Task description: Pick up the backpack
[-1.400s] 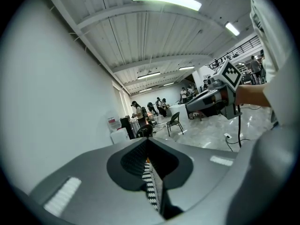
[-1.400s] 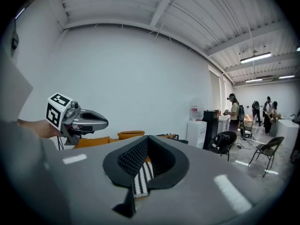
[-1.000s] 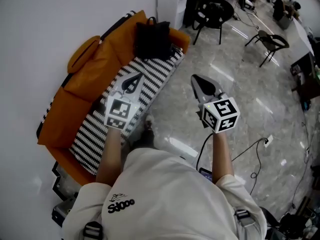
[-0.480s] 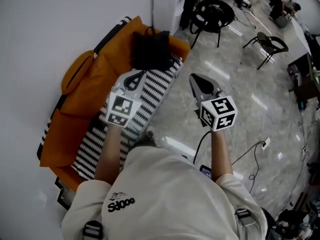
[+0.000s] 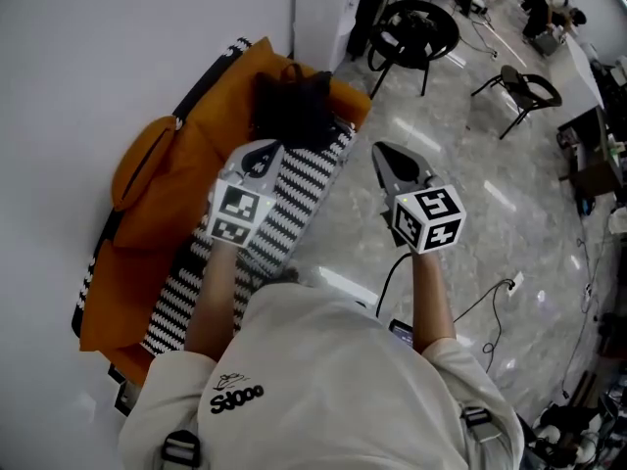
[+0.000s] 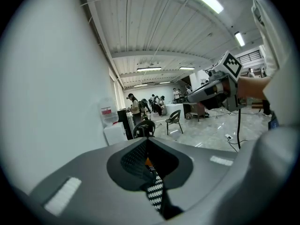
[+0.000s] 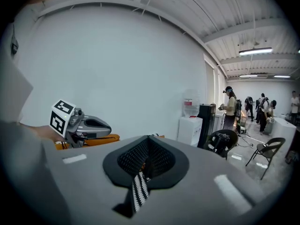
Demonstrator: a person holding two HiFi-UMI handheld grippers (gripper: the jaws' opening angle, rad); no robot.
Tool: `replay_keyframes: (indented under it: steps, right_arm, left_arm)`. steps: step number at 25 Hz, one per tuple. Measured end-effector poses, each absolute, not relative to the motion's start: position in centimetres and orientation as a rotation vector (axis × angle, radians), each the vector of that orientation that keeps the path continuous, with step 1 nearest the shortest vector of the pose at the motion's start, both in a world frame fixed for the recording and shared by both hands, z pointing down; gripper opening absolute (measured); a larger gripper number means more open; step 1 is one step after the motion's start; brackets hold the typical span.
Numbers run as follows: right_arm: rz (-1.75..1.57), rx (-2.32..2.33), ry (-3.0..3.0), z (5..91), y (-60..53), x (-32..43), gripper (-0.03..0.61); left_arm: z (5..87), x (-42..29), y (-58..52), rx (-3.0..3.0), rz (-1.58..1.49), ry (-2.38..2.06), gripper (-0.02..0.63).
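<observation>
A black backpack (image 5: pixel 292 106) sits at the far end of an orange sofa (image 5: pixel 157 179), above the sofa's black-and-white striped seat (image 5: pixel 284 199). My left gripper (image 5: pixel 259 155) hovers over the striped seat, a short way short of the backpack, with its jaws shut and empty. My right gripper (image 5: pixel 382 152) hangs over the marble floor to the right of the sofa, also shut and empty. In the left gripper view the jaws (image 6: pixel 148 143) meet, with stripes showing below them. The right gripper view shows the jaws (image 7: pixel 149 140) closed, and the left gripper (image 7: pixel 86 125) off to the side.
A white wall runs along the sofa's left. A white cabinet (image 5: pixel 328 13) stands just past the sofa's end. Two black chairs (image 5: pixel 416 27) (image 5: pixel 529 86) stand on the glossy floor beyond. A cable (image 5: pixel 490 297) trails on the floor at right. People stand far off (image 7: pixel 229 109).
Both grippers have travelled forward along the sofa toward the backpack, which now lies closer to the left gripper. Both pairs of jaws have stayed shut.
</observation>
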State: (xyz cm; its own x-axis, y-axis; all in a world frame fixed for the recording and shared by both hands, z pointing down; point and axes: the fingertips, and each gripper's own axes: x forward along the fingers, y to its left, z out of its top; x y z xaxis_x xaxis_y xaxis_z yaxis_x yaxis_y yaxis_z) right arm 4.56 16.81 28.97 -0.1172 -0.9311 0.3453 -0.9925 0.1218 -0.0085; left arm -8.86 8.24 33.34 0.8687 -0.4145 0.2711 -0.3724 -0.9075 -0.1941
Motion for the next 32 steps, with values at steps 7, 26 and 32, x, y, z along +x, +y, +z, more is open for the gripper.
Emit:
replay_keyframes:
  steps: [7, 26, 32]
  right_arm:
    - [0.406, 1.907, -2.074, 30.7, 12.0, 5.2, 0.003]
    - [0.467, 1.694, -2.126, 35.4, 2.4, 6.0, 0.005]
    - [0.496, 1.626, -2.176, 36.6, -1.5, 9.6, 0.005]
  left_arm:
    - [35.6, -9.0, 2.7, -2.941, -0.497, 0.601, 0.011]
    - [36.6, -7.6, -7.8, -3.086, -0.260, 0.778, 0.003]
    - [38.3, -3.4, -10.1, -3.030, -0.350, 0.811, 0.006]
